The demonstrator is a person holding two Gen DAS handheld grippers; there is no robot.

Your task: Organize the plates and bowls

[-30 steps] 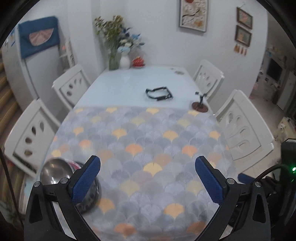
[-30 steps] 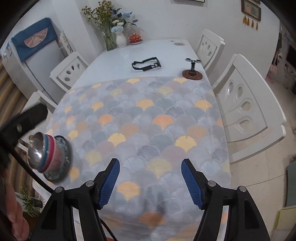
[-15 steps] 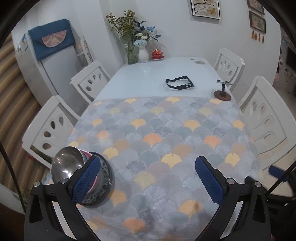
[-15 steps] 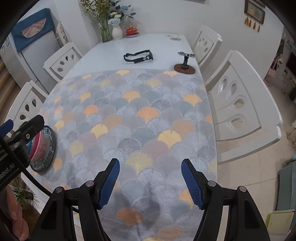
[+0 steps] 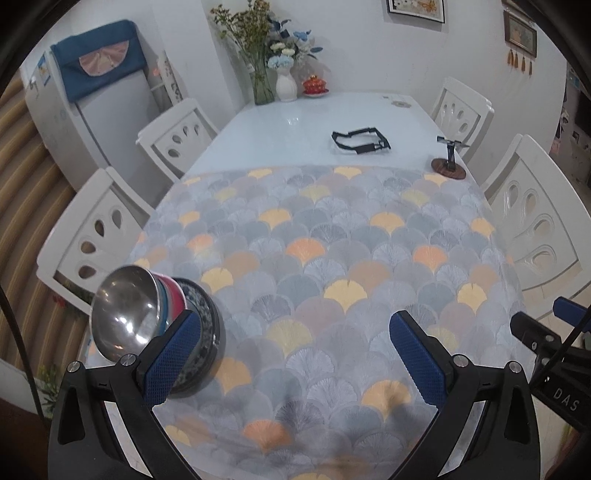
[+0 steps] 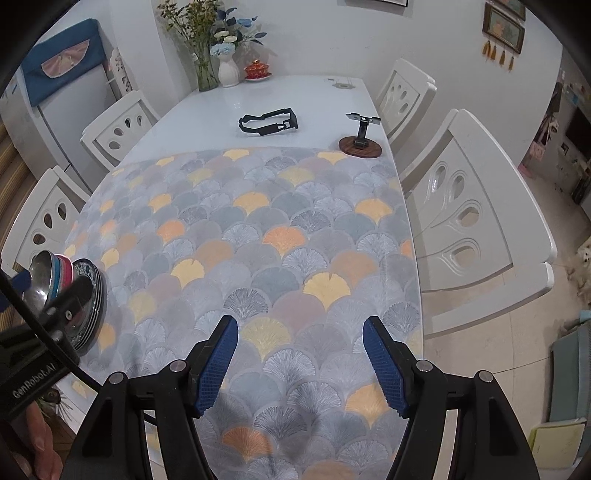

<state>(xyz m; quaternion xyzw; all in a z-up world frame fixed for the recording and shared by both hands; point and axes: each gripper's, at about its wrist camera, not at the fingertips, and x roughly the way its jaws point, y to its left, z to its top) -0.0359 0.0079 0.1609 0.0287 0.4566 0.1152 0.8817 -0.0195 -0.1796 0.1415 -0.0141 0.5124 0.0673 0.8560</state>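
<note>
A: Both sets of fingers (image 5: 417,358) are spread, gripping nothing.

B: And the dishes?

A: The stack of bowls and plates (image 5: 162,321) sits at the table's (image 5: 295,122) left edge, just beyond the left gripper's (image 5: 295,362) left finger. A black strap (image 6: 267,122) and small stand (image 6: 360,144) lie farther back.

I see a long white table (image 6: 221,110) filling mid-frame, a fan-patterned cloth (image 6: 258,240) over its near half. White chairs (image 6: 476,229) line both sides. Upper left stands a fridge (image 5: 107,122); flower vases (image 5: 286,86) back against the white wall, framed pictures (image 6: 503,27) upper right.
</note>
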